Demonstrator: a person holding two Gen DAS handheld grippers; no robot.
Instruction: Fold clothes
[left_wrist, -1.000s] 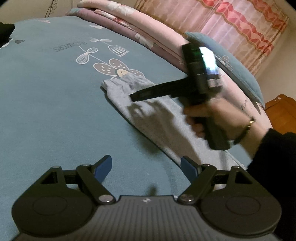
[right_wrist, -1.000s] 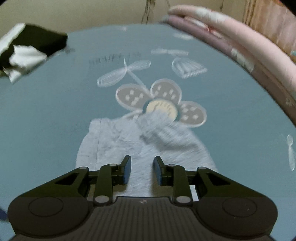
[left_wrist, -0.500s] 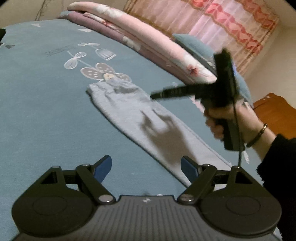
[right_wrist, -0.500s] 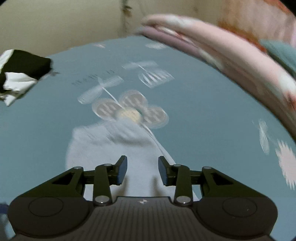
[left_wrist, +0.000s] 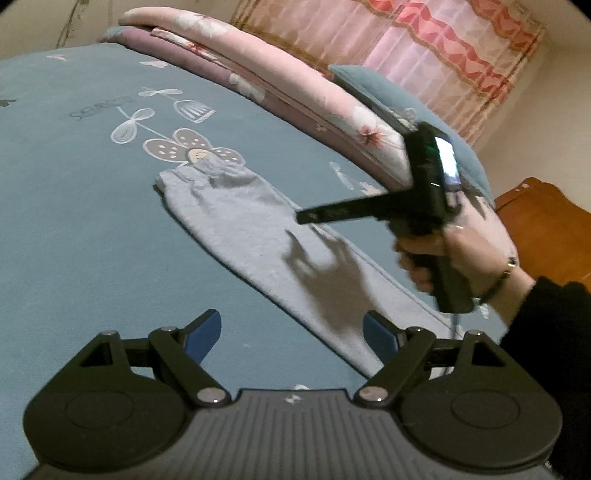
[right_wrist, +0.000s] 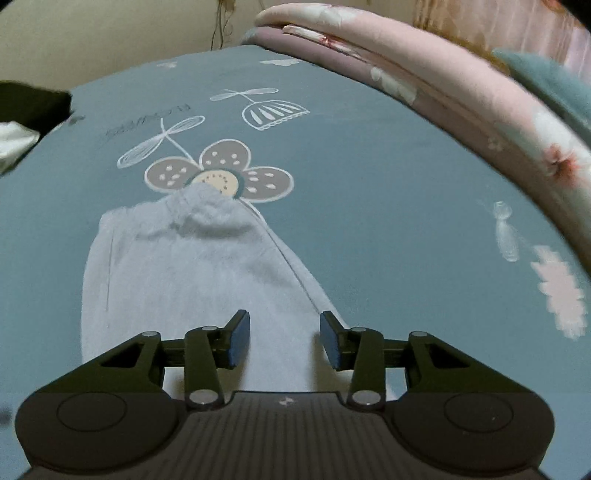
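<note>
We see a teal bedsheet (right_wrist: 369, 177) filling most of both views, printed with a grey flower (right_wrist: 221, 173) and a line of upside-down lettering (right_wrist: 147, 123) at upper left of the right wrist view; it seems to read "FLOWERS", though we cannot be sure. Folded pink bedding (left_wrist: 280, 77) and a teal pillow (left_wrist: 399, 99) run along the upper right.

The grey trousers (left_wrist: 255, 236) lie flat across the middle of the left wrist view, the gathered waistband touching the printed flower, the legs stretching toward the lower right.

Our left gripper (left_wrist: 291, 334) sits at the bottom of its view with jaws spread wide, nothing between them, the right blue pad (left_wrist: 380, 336) over the trousers' edge. Our right gripper (right_wrist: 284, 339) hangs above the trousers, its jaws opening with no cloth pinched between them; in the left view a right hand (left_wrist: 465, 247) grips its handle at right.
</note>
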